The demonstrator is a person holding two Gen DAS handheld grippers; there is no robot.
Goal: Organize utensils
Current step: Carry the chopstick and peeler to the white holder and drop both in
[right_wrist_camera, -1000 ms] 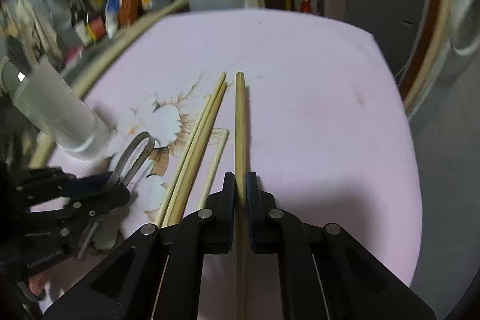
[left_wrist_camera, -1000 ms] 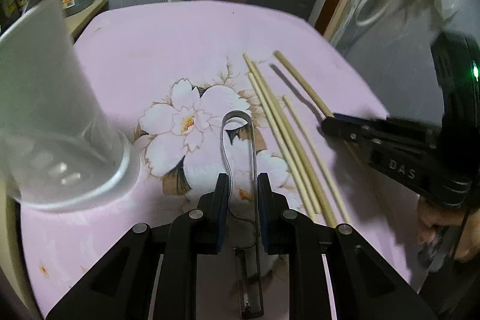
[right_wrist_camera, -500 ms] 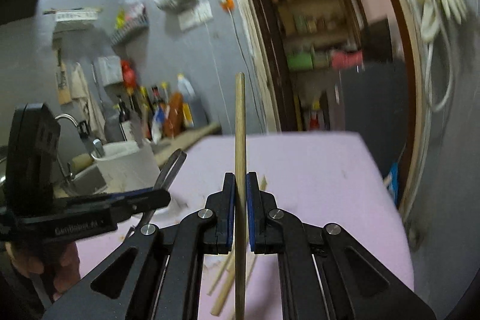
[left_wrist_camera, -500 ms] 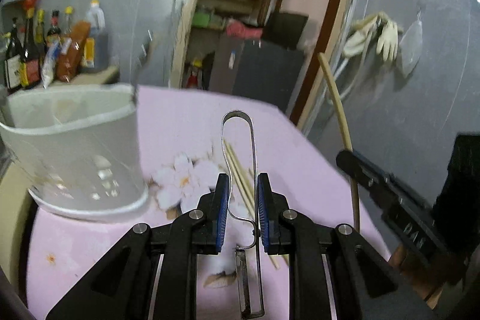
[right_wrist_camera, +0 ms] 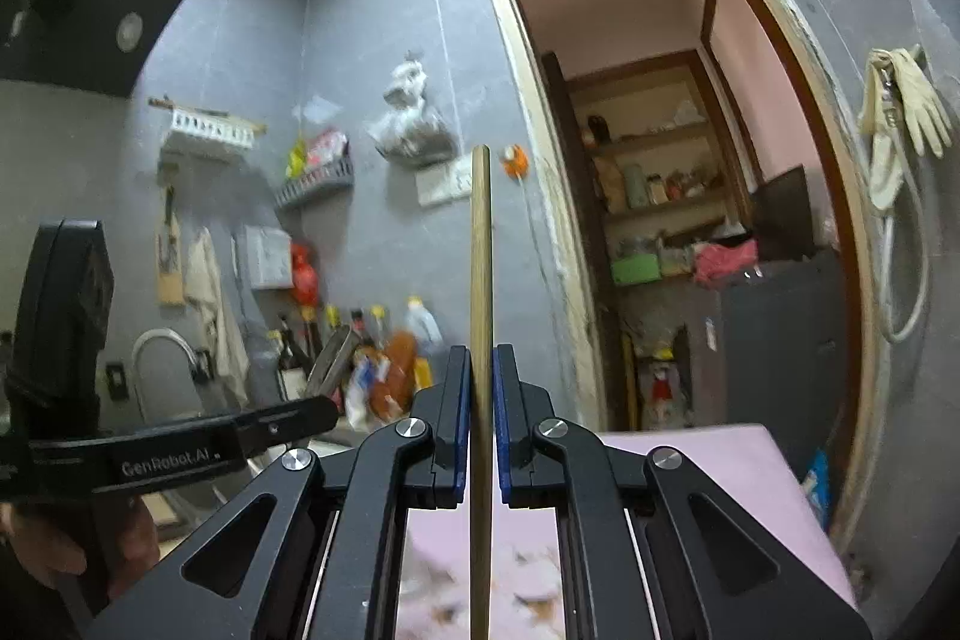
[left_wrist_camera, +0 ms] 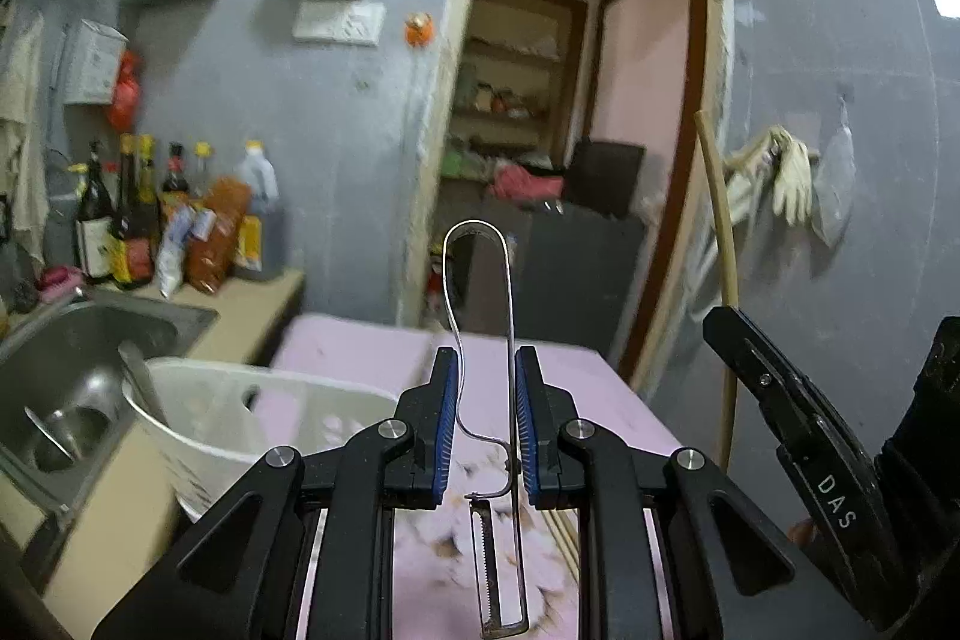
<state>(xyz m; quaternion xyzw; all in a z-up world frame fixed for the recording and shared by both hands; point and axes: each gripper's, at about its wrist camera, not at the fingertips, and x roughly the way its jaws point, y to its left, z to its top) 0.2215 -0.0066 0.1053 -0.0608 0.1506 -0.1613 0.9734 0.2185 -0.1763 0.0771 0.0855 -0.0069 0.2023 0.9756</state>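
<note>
My left gripper (left_wrist_camera: pixel 483 421) is shut on a metal peeler (left_wrist_camera: pixel 480 328), held upright above the pink flowered table (left_wrist_camera: pixel 354 346). The white perforated utensil holder (left_wrist_camera: pixel 240 418) stands below and to its left, near the table's left edge. My right gripper (right_wrist_camera: pixel 480 424) is shut on a wooden chopstick (right_wrist_camera: pixel 480 268), also held upright; this chopstick (left_wrist_camera: pixel 717 244) and gripper show at the right of the left wrist view. The left gripper (right_wrist_camera: pixel 288 421) with the peeler's loop shows at the left of the right wrist view. More chopsticks (left_wrist_camera: pixel 561 523) lie on the table under the left gripper.
A steel sink (left_wrist_camera: pixel 72 364) with a ladle lies left of the table. Sauce bottles (left_wrist_camera: pixel 174 226) stand on the counter behind it. An open doorway (right_wrist_camera: pixel 690 220) with shelves is ahead. Gloves (right_wrist_camera: pixel 900 112) hang on the right wall.
Both grippers have lifted and tilted up from the table, carrying the peeler and the chopstick. The views now face the wall and doorway instead of the tabletop.
</note>
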